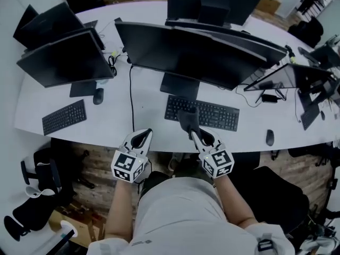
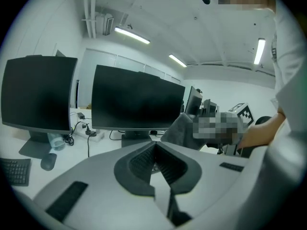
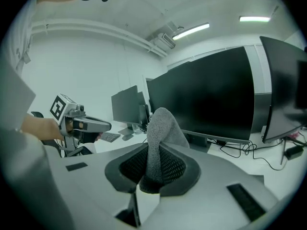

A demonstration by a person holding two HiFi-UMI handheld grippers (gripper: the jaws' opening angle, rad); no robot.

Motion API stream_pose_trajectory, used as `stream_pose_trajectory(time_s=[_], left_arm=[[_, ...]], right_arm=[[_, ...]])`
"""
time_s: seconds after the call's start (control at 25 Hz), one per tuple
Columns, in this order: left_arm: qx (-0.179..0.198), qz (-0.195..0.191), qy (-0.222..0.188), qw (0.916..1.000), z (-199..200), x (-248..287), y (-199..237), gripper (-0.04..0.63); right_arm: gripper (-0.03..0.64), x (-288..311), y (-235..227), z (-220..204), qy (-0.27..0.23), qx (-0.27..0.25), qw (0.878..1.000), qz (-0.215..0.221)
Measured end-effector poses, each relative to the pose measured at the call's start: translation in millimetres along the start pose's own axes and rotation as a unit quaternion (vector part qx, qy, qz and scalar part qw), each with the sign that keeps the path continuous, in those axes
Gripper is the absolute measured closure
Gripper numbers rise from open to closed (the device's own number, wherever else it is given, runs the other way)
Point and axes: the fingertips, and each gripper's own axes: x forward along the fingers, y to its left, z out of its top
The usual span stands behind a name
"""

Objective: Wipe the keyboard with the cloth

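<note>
One grey cloth (image 1: 187, 119) was pinched in the right tool (image 1: 194, 134) at the near edge of the middle keyboard (image 1: 212, 115), left tool (image 1: 144, 134) pressed together, empty, left of that keyboard, a second keyboard (image 1: 64, 117) lay farther left.

Wide dark monitor (image 1: 196, 52), second keyboard (image 1: 64, 117) left, mouse (image 1: 270, 137), white desk (image 1: 149, 97)

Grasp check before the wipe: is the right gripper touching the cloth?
Touching. The right gripper view shows the cloth pinched between the jaws of the right gripper.
</note>
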Motion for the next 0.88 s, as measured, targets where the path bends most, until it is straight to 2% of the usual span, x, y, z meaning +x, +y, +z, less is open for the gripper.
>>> stream_pose_trajectory(time_s=[0.36,0.68,0.88], left_arm=[[0.003,-0.019,0.044,0.9988,6.8,63.9,29.2,0.597],[0.011,-0.059,0.072,0.9956,7.9,90.3,59.3,0.597],[0.007,-0.098,0.09,0.9911,6.1,100.0,79.2,0.597]], right_arm=[[0.554,56.3,-58.5,9.3,0.026,-0.018,0.999,-0.021],[0.554,105.5,-75.8,14.4,0.048,-0.026,0.998,-0.043],[0.554,139.9,-79.3,7.5,0.073,-0.037,0.995,-0.063]])
